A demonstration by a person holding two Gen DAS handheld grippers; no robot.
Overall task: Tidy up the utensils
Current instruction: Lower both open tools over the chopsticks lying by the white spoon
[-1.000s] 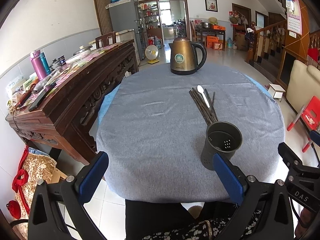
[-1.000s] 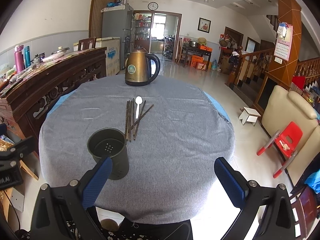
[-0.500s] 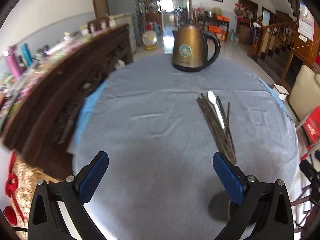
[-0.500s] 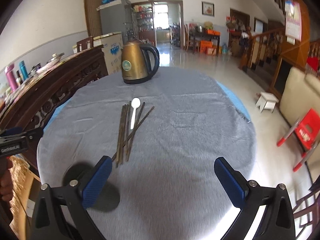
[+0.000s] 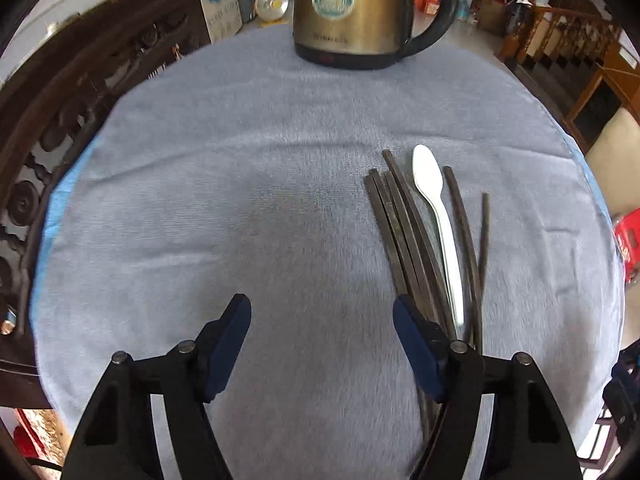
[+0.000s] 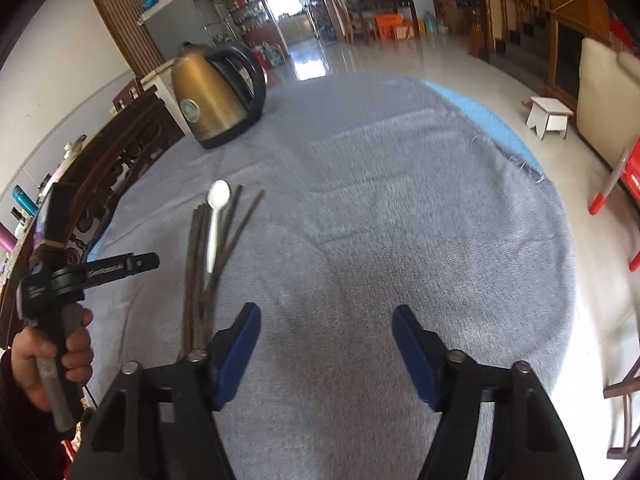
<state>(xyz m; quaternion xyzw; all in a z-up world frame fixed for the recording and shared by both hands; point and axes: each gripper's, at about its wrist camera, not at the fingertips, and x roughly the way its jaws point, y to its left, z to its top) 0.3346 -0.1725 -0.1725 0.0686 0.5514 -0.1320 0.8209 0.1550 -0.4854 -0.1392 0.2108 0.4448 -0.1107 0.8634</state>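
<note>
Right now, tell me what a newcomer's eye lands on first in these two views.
First the white spoon, lying among dark chopsticks fanned out on the grey tablecloth. Behind them, at the table's far side, stands a shiny gold kettle with a black handle. Nearest the lens, the left gripper and right gripper hover over the cloth, blue-padded jaws open and empty.

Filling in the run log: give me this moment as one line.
left gripper: open, empty | right gripper: open, empty | chopsticks and white spoon: flat on grey cloth | kettle: far side
</note>
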